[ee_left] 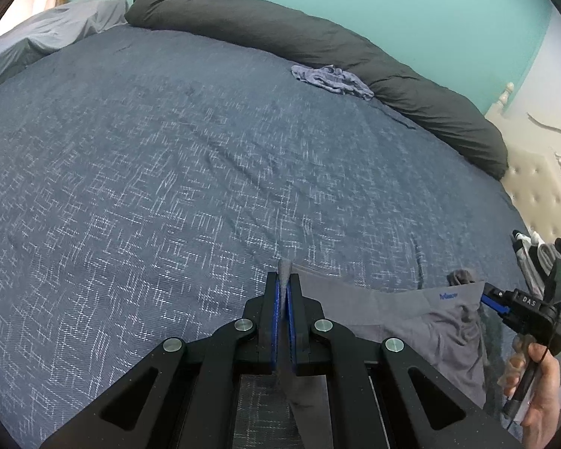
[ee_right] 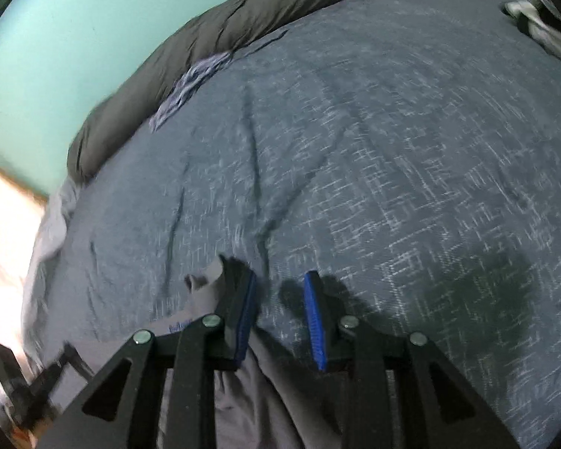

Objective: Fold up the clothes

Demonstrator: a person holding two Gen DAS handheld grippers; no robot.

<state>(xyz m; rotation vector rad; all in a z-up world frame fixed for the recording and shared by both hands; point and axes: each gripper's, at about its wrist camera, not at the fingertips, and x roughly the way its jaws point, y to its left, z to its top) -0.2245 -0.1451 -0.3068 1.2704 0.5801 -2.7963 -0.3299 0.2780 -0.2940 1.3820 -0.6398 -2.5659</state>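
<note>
Black hand-held gripper, blue pads, silver screws.

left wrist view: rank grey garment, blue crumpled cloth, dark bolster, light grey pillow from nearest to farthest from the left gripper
1. Grey garment: pinched in the left gripper, trailing right.
2. Blue crumpled cloth: far right, against the bolster.
3. Dark bolster: along the far edge, just behind the cloth.
4. Light grey pillow: far left corner; too close to call against the bolster.

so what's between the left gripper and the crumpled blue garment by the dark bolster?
Nothing: in the left wrist view, only bare blue bedspread runs from the left gripper, shut on the grey underwear, to the crumpled blue garment.
</note>
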